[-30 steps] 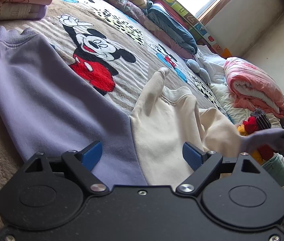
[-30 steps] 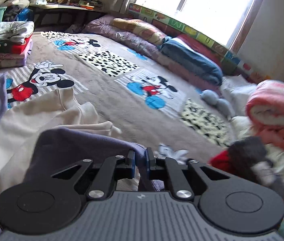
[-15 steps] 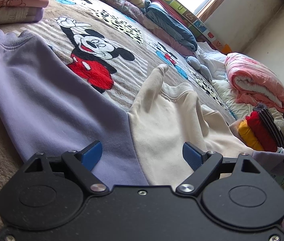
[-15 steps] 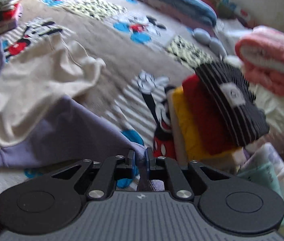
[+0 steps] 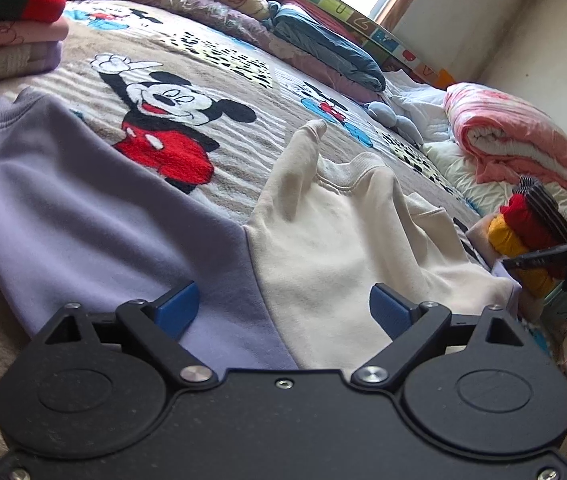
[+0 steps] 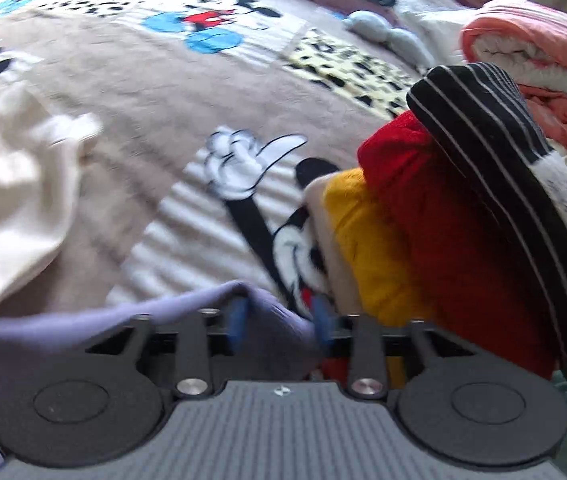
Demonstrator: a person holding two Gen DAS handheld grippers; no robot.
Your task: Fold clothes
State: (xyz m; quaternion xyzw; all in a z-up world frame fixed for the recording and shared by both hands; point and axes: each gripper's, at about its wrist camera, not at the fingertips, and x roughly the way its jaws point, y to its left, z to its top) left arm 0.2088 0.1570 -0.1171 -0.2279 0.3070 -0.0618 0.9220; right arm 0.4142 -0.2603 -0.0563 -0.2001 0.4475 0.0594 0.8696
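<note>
Sweatshirt [image 5: 323, 240] is spread on the bed [image 5: 243, 80], lilac sleeve out toward 10 o'clock. Left tool [image 5: 283, 308] hangs over it, spread wide and empty. Right tool [image 6: 279, 320] is part-open around the lilac cuff [image 6: 275, 320], folded stack [image 6: 443, 240] at 2 o'clock.

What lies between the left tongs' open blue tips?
In the left wrist view, the sweatshirt lies there: its lavender sleeve meeting the cream body, beyond the left tongs.

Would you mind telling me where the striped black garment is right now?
The striped garment tops the folded pile at the right of the right wrist view, on the red knit, in front of the pink quilt.
</note>
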